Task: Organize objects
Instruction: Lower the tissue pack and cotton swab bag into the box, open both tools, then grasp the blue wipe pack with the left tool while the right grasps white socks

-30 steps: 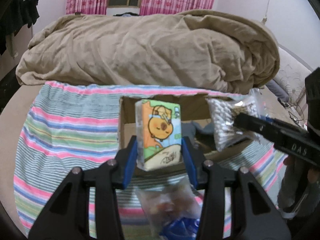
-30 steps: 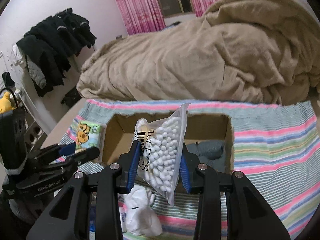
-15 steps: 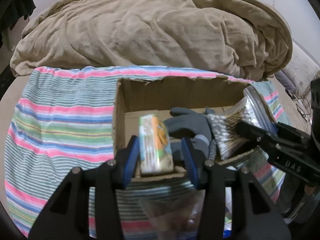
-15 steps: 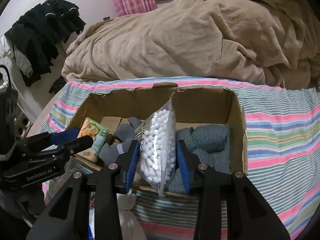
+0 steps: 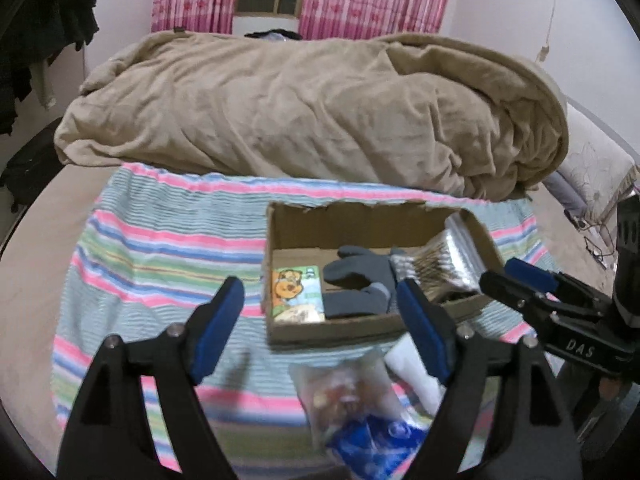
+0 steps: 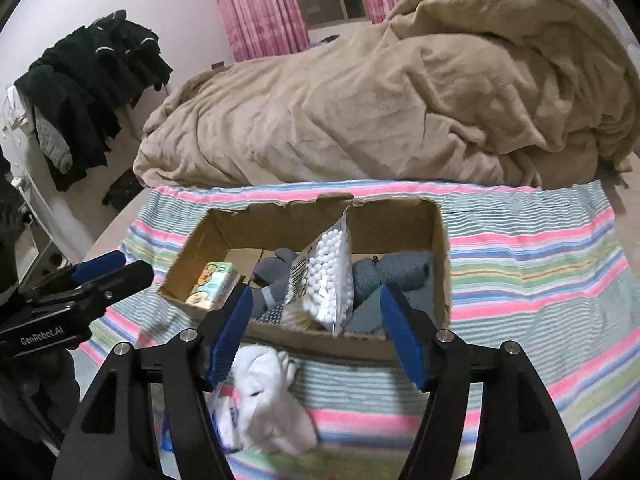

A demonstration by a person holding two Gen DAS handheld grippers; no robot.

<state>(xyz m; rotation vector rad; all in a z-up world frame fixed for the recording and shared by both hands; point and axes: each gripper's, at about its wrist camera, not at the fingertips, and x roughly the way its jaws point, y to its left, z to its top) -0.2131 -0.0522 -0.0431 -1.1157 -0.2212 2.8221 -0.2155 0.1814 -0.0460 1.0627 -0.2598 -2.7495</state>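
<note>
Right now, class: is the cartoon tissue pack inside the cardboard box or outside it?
Inside. The tissue pack lies flat at the cardboard box's left end, beside the grey glove.

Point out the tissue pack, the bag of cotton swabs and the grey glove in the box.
tissue pack (image 5: 297,293): left wrist view, on its cartoon-printed top face.
bag of cotton swabs (image 6: 330,276): right wrist view, on the white swab tips behind the clear plastic.
grey glove (image 5: 358,272): left wrist view, on its palm.
</note>
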